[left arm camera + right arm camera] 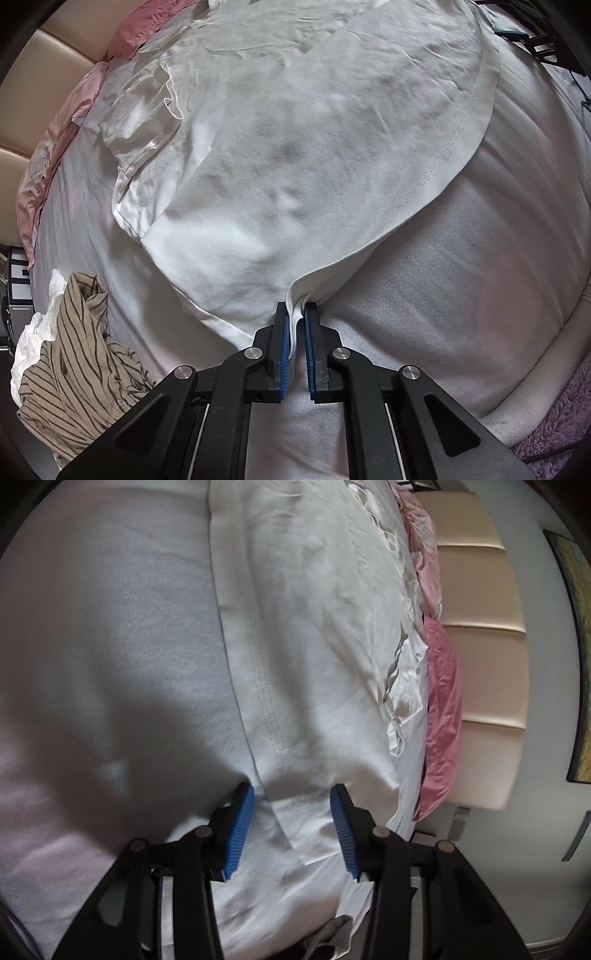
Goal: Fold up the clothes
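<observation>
Left tongs (295, 325) are clamped on the hem corner of the white t-shirt (295, 155), fabric pinched between the blue pads (283, 350) and bunched into a ridge there. The shirt lies spread flat across the middle of the bed (480, 277), hem toward the near edge, sleeves toward the headboard (476, 664). Right tongs (291, 827) stand roughly half open, straddling the stitched hem (258, 657) at the shirt's other corner; the pads aren't pressing the cloth, so no grip on that side. Looks like setup for a two-corner lift: pin both hem corners so the bottom edge stays straight when folded up toward the collar. Striped brown garment (77, 350) is heaped at the bed's near left edge, probably next in queue. Pink bedding (441, 720) sits along the headboard edge.
</observation>
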`<action>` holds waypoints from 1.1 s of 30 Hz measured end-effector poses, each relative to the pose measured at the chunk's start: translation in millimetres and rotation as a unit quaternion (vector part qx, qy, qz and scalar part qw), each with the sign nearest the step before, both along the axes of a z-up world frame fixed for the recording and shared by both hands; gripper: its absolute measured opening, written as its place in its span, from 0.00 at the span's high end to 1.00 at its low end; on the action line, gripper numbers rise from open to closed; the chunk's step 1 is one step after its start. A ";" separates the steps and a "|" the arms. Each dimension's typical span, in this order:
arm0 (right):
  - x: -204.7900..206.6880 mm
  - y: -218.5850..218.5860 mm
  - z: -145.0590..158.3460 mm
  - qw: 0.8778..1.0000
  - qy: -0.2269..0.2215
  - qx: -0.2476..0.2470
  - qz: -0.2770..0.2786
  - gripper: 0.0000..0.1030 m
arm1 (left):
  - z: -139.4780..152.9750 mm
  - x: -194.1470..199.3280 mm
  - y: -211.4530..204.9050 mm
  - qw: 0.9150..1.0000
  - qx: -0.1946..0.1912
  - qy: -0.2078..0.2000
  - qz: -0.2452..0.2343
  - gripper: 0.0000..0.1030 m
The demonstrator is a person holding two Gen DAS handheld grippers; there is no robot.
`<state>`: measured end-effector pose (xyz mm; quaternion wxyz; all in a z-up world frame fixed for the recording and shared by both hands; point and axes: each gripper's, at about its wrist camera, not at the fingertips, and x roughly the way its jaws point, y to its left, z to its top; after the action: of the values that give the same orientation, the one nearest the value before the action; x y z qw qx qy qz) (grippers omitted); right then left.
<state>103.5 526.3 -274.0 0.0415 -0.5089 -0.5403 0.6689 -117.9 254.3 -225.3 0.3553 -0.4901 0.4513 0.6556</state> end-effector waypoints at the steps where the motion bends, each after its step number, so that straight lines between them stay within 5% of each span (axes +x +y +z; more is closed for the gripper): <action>1: -2.1 1.5 -0.5 1.000 0.004 0.004 0.002 0.61 | 0.1 -0.6 -1.2 1.000 0.003 -0.001 0.003 0.92; 6: -11.3 7.3 -6.2 0.999 0.022 0.023 0.007 0.65 | 1.1 -3.7 -6.8 1.000 0.014 -0.005 0.016 0.92; 11: -11.7 2.8 -17.4 0.998 0.031 0.058 0.014 0.89 | 6.8 -5.1 -13.0 0.999 0.029 -0.004 0.034 0.92; 15: -10.2 4.3 -2.9 0.997 0.063 0.052 0.006 0.92 | 25.6 -7.2 -23.0 0.997 0.056 0.010 0.056 0.93; 23: -10.7 5.5 60.5 0.993 0.109 0.006 -0.034 0.95 | 118.0 -23.0 -41.0 0.980 0.156 0.040 0.118 0.96; 33: -2.2 2.0 156.7 0.974 0.160 -0.096 -0.129 0.96 | 196.7 -13.4 -62.1 0.958 0.228 0.098 0.145 0.98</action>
<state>101.3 528.3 -117.3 0.1640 -0.4622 -0.3901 0.7793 -131.4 192.2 -28.6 0.3125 -0.3900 0.2465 0.8303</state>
